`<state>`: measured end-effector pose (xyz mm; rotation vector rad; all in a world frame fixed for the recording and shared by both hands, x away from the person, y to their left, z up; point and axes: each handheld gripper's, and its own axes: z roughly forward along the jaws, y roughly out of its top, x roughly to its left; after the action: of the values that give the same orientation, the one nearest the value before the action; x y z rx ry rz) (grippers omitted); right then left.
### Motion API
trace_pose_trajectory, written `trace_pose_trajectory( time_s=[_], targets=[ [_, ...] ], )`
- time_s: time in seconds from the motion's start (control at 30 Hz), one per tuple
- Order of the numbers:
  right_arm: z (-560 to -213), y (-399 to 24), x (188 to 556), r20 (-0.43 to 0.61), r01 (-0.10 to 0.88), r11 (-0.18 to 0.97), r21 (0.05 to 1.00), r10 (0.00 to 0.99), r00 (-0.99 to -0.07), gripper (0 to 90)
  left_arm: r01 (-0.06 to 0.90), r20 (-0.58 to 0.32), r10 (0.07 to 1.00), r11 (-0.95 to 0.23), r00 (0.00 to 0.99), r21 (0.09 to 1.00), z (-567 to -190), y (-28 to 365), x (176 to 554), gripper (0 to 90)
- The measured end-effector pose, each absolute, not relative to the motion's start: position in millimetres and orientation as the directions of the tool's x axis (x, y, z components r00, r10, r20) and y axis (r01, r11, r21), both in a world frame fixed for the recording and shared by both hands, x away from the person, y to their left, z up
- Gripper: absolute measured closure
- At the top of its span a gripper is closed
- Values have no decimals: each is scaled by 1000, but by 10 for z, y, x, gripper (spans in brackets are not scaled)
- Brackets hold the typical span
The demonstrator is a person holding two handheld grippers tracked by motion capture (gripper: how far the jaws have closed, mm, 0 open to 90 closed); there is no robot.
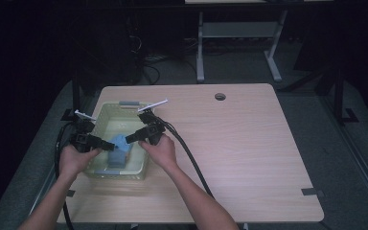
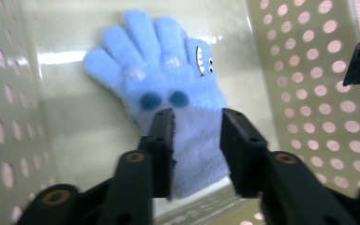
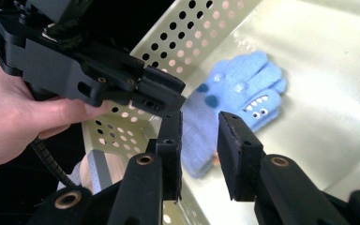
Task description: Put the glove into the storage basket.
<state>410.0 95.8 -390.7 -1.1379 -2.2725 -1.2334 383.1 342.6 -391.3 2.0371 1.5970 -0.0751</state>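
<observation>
A fluffy light-blue glove (image 1: 120,149) with a small monster face lies flat on the floor of a pale perforated basket (image 1: 103,113) at the table's left. In the left gripper view the glove (image 2: 168,70) points its fingers away, and my left gripper (image 2: 197,117) hovers over the cuff with its jaws apart, one on either side of it. My right gripper (image 3: 200,119) reaches in from the basket's other side, open, with nothing between its jaws; the glove (image 3: 239,89) lies beyond them. In the high view, left gripper (image 1: 110,145) and right gripper (image 1: 128,139) point toward each other over the glove.
The basket wall (image 2: 309,93) rises close on both sides of the left gripper. The wooden table (image 1: 249,143) stretches bare to the right, with a round hole (image 1: 220,96) near its far edge. Cables trail from both grippers toward the near edge.
</observation>
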Motion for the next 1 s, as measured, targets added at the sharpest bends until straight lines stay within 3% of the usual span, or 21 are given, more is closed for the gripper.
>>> trace_pose_trajectory(
  time_s=[0.1, 0.23, 0.33, 0.63, 1.0],
  targets=[
    [-3883, 930, 4092, 594, 769, 305, 561, 499, -631, 702, 916, -328, 890, -196, 316, 351, -3964, 3353, 3851, 737],
    [-3857, 891, 4091, 598, 770, 293, 566, 497, -629, 702, 933, -288, 907, -228, 308, 278, -4118, 3242, 3895, 735],
    [-3848, 851, 4089, 593, 762, 294, 577, 491, -638, 701, 935, -293, 906, -227, 305, 271, -4144, 3238, 3906, 721],
    [-3790, 730, 4069, 606, 765, 257, 590, 485, -630, 682, 917, -343, 885, -188, 314, 353, -3994, 3323, 3834, 622],
    [-3717, 474, 4085, 618, 767, 232, 598, 476, -626, 599, 893, -469, 822, -100, 323, 439, -3881, 3347, 3792, 503]
  ],
)
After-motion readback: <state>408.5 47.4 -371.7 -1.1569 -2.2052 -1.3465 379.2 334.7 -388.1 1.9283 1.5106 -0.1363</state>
